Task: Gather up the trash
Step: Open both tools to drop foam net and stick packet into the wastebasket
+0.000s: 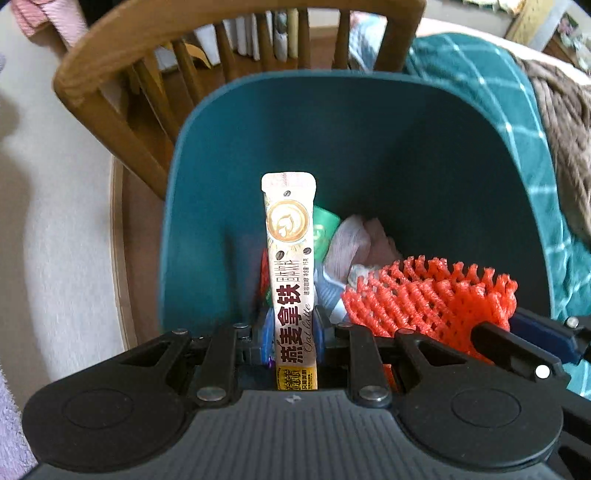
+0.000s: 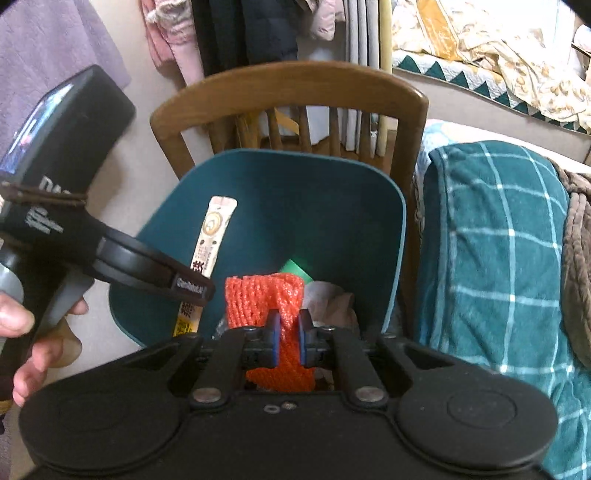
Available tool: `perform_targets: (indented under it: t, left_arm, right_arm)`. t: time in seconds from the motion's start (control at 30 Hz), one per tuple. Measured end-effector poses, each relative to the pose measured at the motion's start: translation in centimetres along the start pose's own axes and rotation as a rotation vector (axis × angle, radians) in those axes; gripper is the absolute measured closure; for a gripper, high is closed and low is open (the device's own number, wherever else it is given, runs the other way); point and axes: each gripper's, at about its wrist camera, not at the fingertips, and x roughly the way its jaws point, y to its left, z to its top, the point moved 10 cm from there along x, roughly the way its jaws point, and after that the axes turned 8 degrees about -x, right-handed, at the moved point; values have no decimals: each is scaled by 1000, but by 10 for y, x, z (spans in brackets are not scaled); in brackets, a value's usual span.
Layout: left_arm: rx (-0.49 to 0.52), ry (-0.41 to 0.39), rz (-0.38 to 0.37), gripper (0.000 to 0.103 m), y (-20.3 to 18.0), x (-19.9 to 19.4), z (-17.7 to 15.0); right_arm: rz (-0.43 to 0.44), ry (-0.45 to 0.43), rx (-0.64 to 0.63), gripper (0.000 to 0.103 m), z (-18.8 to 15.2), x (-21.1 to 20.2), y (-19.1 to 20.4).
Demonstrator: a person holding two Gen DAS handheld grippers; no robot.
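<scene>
A teal bin (image 1: 258,122) stands open below both grippers and shows in the right wrist view too (image 2: 314,192). My left gripper (image 1: 293,332) is shut on an oat latte sachet (image 1: 291,266), held upright over the bin; it also shows in the right wrist view (image 2: 212,236). My right gripper (image 2: 289,336) is shut on an orange foam fruit net (image 2: 266,299), held over the bin; the net also shows in the left wrist view (image 1: 428,295). Inside the bin lie crumpled tissue (image 1: 354,243) and a green wrapper (image 1: 323,225).
A wooden chair (image 2: 288,85) stands just behind the bin. A teal checked blanket (image 2: 491,236) lies on the right with a brown throw (image 2: 580,236) beside it. Clothes (image 2: 173,33) hang at the back. A bed with patterned bedding (image 2: 480,48) is at the far right.
</scene>
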Motion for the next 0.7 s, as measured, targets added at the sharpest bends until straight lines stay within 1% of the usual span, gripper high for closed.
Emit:
perform_targets:
  t: [0.1,0.17,0.23,0.33,0.4,0.47,0.53,0.6,0.7]
  left_arm:
    - [21,1,-4,81,-5,6,-2]
    - [22,8,-25,81,-7,7,-4]
    - [23,9,-41,79,-8,8,-3]
    - [40,-16,-46,77,-9,3,-3]
    - [45,-31,-56,69,-10,-4,-3]
    - [33,-57,-77,49,-9,-13,-2]
    - [33,-90,-86,47,-8,-23,-1]
    - [38,-115,-84,47,-9,-34,-2]
    - [15,-150,-89,47,-8,-54,-7]
  right_arm:
    - [-11,28,4,85,-5,5,0]
    - [-8,37,8,83,-7,5,0]
    - [-9,34,13,80,-7,4,-1]
    - [-2,24,18,73,-6,-2,-1]
    - [2,13,24,69,-5,-6,-1]
    - [9,0,34,64,-4,-11,-2]
    - [19,-14,42,59,-4,-17,-3]
    - [27,-31,39,57,-5,-23,-4]
    - [48,-52,34,55,-7,-34,-5]
